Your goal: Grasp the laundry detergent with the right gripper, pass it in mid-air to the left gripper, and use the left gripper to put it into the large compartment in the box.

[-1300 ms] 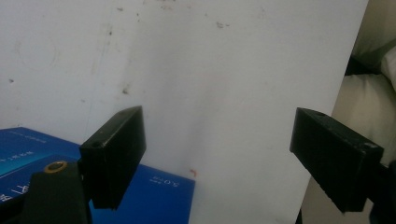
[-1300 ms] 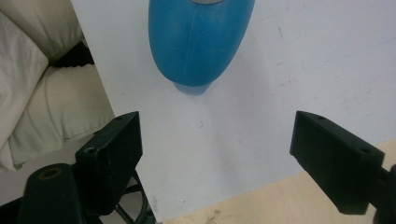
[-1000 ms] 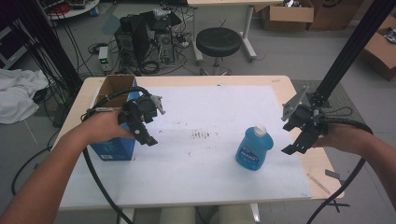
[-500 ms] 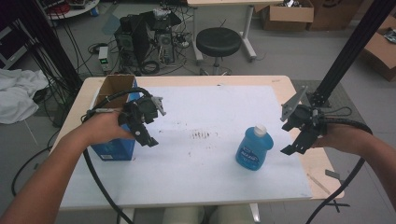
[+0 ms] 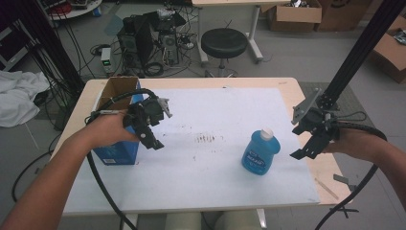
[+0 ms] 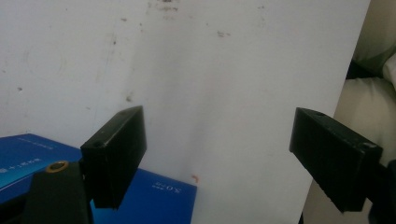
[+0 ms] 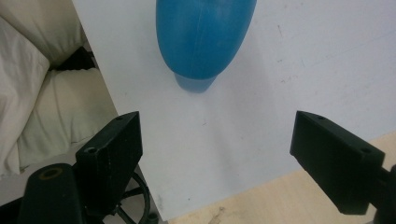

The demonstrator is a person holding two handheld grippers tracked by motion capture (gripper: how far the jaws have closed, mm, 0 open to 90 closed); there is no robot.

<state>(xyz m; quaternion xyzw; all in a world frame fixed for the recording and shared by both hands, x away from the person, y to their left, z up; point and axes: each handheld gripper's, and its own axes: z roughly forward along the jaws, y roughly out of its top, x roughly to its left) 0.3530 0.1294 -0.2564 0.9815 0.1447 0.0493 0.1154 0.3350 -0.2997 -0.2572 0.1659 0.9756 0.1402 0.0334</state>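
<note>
The counter (image 5: 282, 84) is a light wooden top, and a white sheet (image 5: 215, 120) covers nearly all of it, leaving bare wood along the far edge and the right edge. A patch of small dark marks (image 5: 206, 139) sits on the sheet about midway between the left and right edges. At the left edge stands a blue box (image 5: 114, 152), an open carton with brown flaps at its far end, reaching from near the far left corner toward the middle of that edge; in the left gripper view its blue side shows below the jaws. The left gripper (image 5: 152, 136) is held by the person's left hand (image 5: 107, 132) just beside the box on its right, above the sheet, and its jaws stand wide apart with only the white sheet between them. Toward the right edge, nearer the near edge than the far one, a blue bottle (image 5: 260, 152) with a white cap stands upright on the sheet; in the right gripper view its rounded blue body (image 7: 205, 35) lies ahead of the jaws with bare sheet in between. The right gripper (image 5: 311, 143) hovers over the right edge of the counter, near the bottle but apart from it, held by the person's right hand (image 5: 349, 143); its jaws are spread wide and hold nothing. A black cable (image 5: 98, 179) trails from the left gripper down past the near edge.
</note>
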